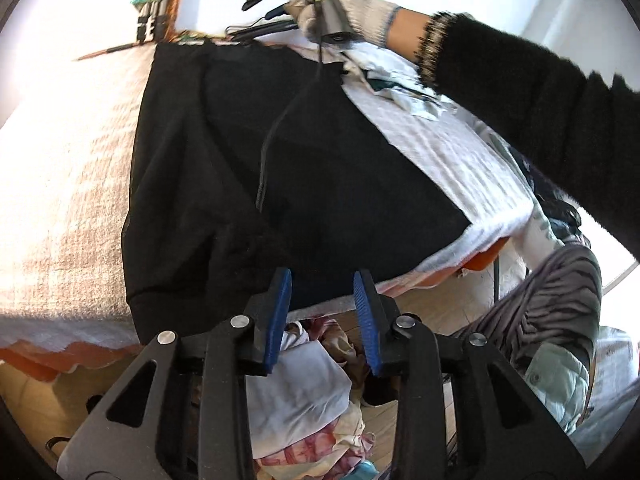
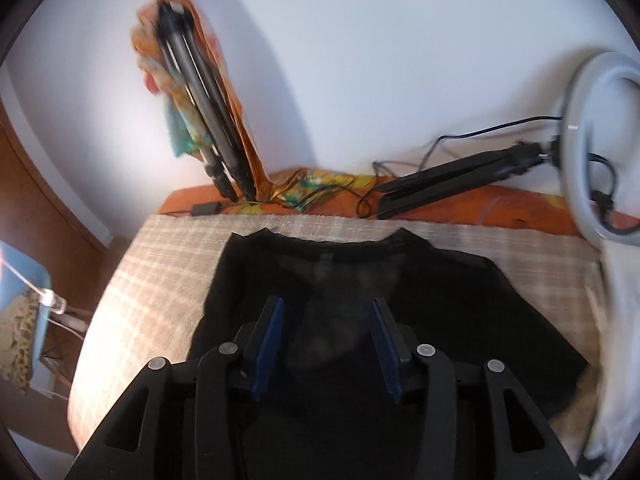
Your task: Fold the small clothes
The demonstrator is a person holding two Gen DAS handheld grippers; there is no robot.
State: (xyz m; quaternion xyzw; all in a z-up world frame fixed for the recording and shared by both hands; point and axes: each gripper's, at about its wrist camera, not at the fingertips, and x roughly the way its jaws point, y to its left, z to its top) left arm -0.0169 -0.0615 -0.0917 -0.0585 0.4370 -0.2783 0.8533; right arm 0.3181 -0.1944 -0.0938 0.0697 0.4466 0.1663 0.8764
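One black garment (image 2: 340, 320) lies flat on a checked blanket (image 2: 160, 280); two grippers, left (image 1: 322, 284) and right (image 2: 326, 314), gape wide, empty; white wall (image 2: 360, 60) behind.

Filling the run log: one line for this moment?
shirt flat on blanket | left tongs open | right tongs open

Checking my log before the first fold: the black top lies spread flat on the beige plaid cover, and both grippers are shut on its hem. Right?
Not quite. The black top does lie spread on the beige plaid cover, but neither gripper grips it. The left wrist view shows the left gripper open, and the right wrist view shows the right gripper open above the fabric.
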